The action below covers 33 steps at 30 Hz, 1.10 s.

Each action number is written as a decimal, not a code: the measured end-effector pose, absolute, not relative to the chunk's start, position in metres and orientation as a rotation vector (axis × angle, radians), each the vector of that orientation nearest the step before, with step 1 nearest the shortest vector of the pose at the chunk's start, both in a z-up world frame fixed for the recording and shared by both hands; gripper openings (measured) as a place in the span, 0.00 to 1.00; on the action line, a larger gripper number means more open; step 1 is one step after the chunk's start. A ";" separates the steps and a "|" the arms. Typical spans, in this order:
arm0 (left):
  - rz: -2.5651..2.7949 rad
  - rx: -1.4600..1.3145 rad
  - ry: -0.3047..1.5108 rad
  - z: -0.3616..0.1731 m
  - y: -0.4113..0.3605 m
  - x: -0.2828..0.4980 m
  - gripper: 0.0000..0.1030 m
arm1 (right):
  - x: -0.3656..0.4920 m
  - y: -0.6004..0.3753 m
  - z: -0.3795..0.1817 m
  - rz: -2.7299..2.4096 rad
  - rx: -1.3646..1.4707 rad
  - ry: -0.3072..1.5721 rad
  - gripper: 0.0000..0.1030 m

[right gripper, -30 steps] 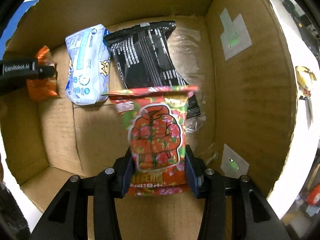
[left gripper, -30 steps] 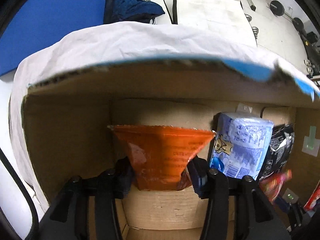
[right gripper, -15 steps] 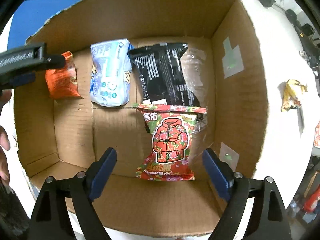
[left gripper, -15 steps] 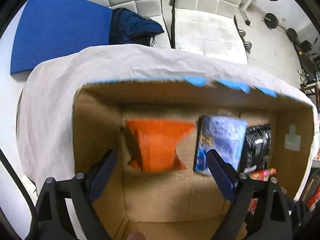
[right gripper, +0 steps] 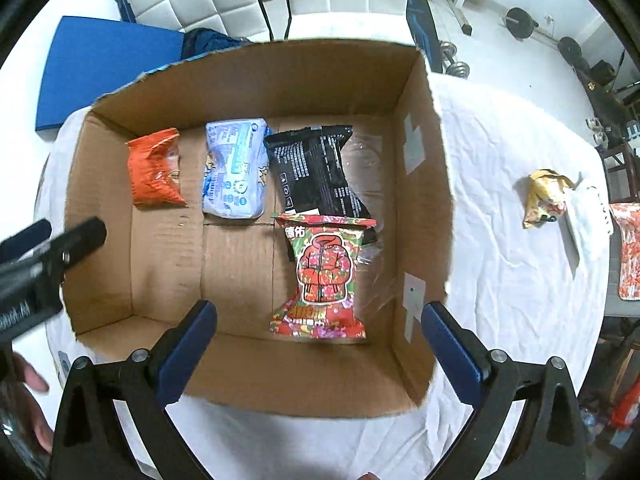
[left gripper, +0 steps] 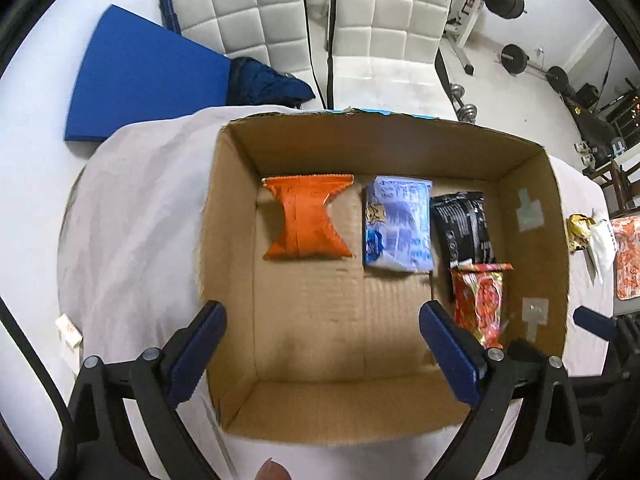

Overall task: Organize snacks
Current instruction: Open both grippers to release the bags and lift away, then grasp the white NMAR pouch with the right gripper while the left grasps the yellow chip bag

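Note:
An open cardboard box (left gripper: 232,240) (right gripper: 424,184) stands on a white cloth. On its floor lie an orange snack bag (left gripper: 308,216) (right gripper: 154,170), a pale blue pack (left gripper: 398,228) (right gripper: 236,168), a black pack (left gripper: 462,224) (right gripper: 316,172) and a red-green printed bag (left gripper: 480,300) (right gripper: 324,276). My left gripper (left gripper: 322,320) hangs open above the box's near side, holding nothing. My right gripper (right gripper: 318,318) is open too, raised over the near wall just in front of the red-green bag.
On the cloth right of the box lie a yellow wrapper (right gripper: 544,196), a white packet (right gripper: 588,224) and a red patterned bag (right gripper: 630,256). White padded chairs (left gripper: 360,20), a blue mat (left gripper: 136,88) and gym weights (left gripper: 516,58) stand beyond the table. A person's hand (right gripper: 28,396) shows at lower left.
Both grippers opened, dropping the orange bag and the red-green bag onto the box floor. Both have since pulled up and back out of the box.

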State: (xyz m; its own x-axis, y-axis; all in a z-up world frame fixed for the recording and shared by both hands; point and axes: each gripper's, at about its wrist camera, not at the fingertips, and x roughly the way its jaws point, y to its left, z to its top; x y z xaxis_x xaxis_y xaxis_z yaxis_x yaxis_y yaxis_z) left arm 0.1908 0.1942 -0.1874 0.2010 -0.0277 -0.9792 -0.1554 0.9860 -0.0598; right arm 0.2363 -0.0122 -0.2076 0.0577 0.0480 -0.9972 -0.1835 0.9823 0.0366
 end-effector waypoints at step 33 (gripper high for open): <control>-0.017 -0.127 1.231 -0.095 0.005 0.183 0.96 | 0.211 -0.260 -0.126 0.032 0.241 1.381 1.00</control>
State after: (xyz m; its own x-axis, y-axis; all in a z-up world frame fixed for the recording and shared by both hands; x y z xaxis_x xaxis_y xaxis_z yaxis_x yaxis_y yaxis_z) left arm 0.1828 0.0050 -0.0949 0.3344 -0.0820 -0.9388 -0.0554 0.9928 -0.1064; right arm 0.2114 -0.2596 -0.1255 0.1919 0.1629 -0.9678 0.1186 0.9750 0.1876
